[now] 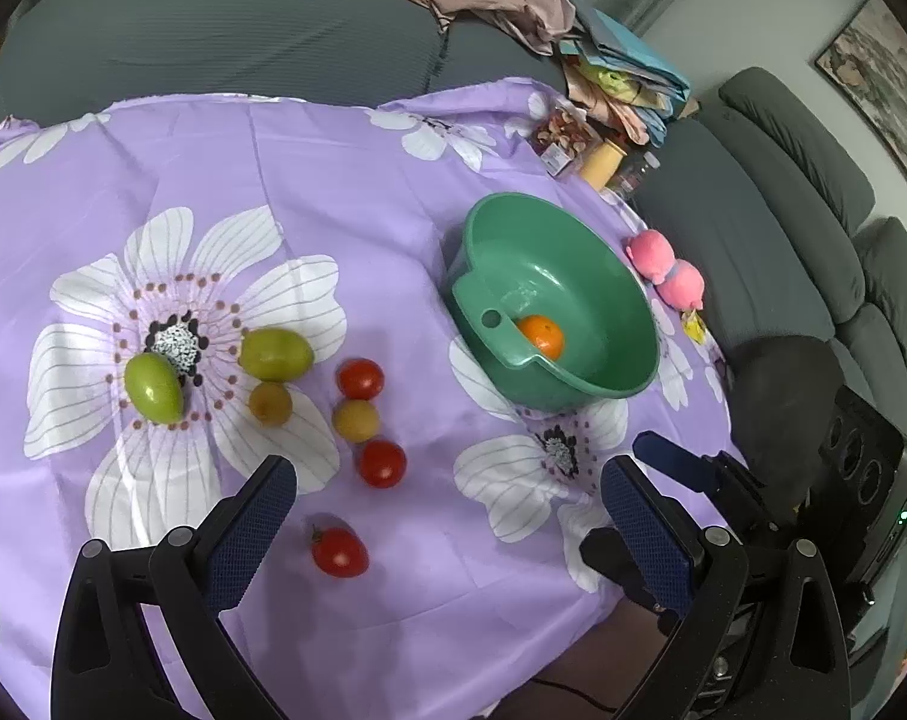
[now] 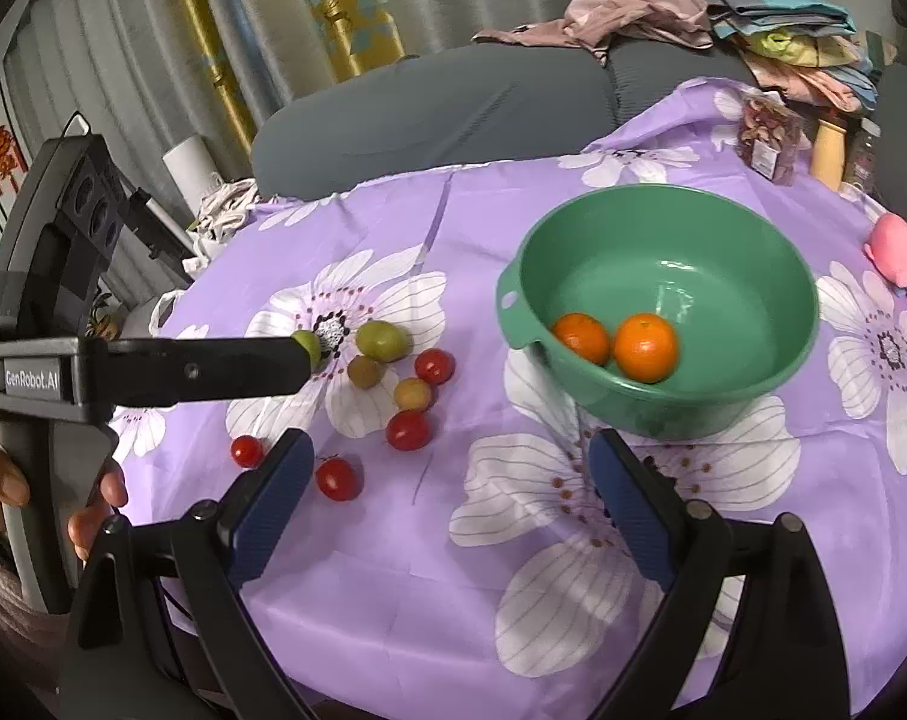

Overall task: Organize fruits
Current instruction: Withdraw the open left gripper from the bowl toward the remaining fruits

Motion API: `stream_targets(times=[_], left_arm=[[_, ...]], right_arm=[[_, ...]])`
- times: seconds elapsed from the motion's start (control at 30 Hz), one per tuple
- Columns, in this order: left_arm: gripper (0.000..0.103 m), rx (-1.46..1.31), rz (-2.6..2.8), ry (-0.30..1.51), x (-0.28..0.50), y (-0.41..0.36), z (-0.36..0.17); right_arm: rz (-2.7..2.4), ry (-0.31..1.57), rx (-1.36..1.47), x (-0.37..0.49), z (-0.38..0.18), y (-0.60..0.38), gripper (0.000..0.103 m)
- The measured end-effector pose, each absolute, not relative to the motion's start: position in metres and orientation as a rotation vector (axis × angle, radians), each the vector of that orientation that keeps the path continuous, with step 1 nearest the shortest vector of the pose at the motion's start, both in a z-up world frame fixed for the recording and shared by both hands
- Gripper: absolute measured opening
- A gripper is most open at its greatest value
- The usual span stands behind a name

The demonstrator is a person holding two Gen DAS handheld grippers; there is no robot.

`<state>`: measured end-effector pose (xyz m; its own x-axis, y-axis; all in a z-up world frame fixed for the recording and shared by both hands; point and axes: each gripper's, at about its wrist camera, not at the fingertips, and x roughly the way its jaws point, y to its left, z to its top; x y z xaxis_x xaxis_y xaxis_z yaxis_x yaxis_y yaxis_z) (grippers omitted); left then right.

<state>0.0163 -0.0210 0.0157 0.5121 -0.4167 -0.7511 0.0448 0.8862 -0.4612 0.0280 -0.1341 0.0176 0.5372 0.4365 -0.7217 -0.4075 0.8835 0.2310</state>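
**A:** Both tongs hang spread with nothing between the pads: your left gripper [image 1: 447, 531] over the near tomatoes, your right gripper [image 2: 450, 495] just short of the bowl [image 2: 753, 402].

**B:** What goes first?

**A:** Largest first. Two oranges [image 2: 644, 347] already lie in the bowl. Take the green fruits [image 1: 276, 354] across the middle; they look firm and smooth, so likely slippery.

**B:** And the small ones?

**A:** Yellow fruits [image 1: 356, 420], then tomatoes [image 1: 382, 463] on the cloth [image 1: 363, 192]: light, thin-skinned, prone to roll. Pinch gently at the widest part.
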Motion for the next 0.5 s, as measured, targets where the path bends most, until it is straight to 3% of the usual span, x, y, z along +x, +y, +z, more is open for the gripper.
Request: stream_targets(times=[0.5], left_arm=[[0.101,-0.373,-0.249,1.014,0.004,-0.003,0.009]], right_arm=[[0.560,0.938,-0.012,0.025,-0.002,-0.110,0.094]])
